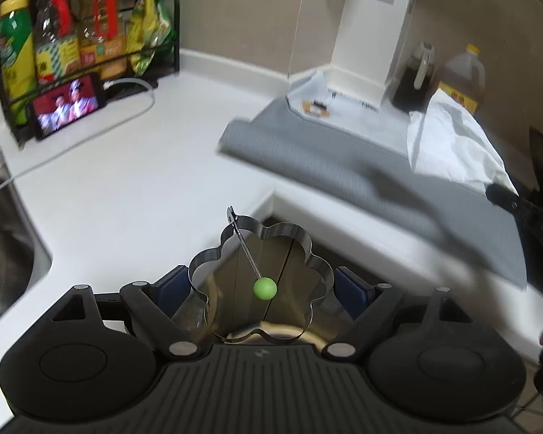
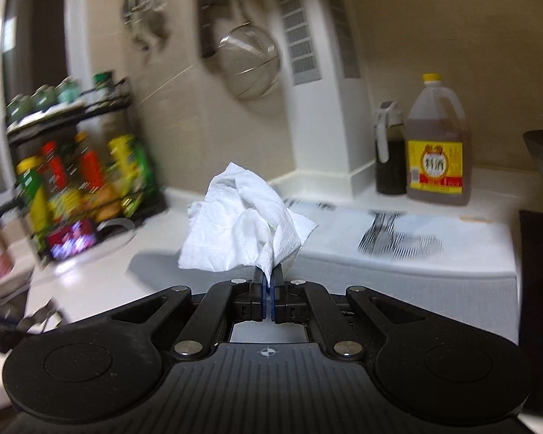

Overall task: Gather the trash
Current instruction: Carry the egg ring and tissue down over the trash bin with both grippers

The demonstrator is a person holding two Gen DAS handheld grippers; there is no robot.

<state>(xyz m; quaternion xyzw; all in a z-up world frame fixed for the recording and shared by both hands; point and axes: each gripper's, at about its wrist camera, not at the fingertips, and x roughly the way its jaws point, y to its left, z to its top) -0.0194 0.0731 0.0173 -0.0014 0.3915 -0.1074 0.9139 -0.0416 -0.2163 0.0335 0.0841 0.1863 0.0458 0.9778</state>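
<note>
My left gripper (image 1: 260,282) holds a flower-shaped metal ring mould (image 1: 235,249) between its blue pads (image 1: 173,289), jaws wide apart. The mould's thin wire handle ends in a green ball (image 1: 265,288). It hangs over the inner corner of the white counter (image 1: 144,188). My right gripper (image 2: 268,282) is shut on a crumpled white paper tissue (image 2: 242,217), which stands up above the pinched fingertips. In the left wrist view the same tissue (image 1: 452,144) shows at the right, over a grey mat (image 1: 325,159), with the right gripper's black fingers (image 1: 517,209) under it.
A black rack of bottles (image 1: 72,47) and a phone playing video (image 1: 68,105) stand at the back left, with a steel sink (image 1: 0,246) on the left. An oil jug (image 2: 438,144) and a dark bottle (image 2: 389,152) stand by a white column (image 2: 325,126). A strainer (image 2: 249,65) hangs on the wall.
</note>
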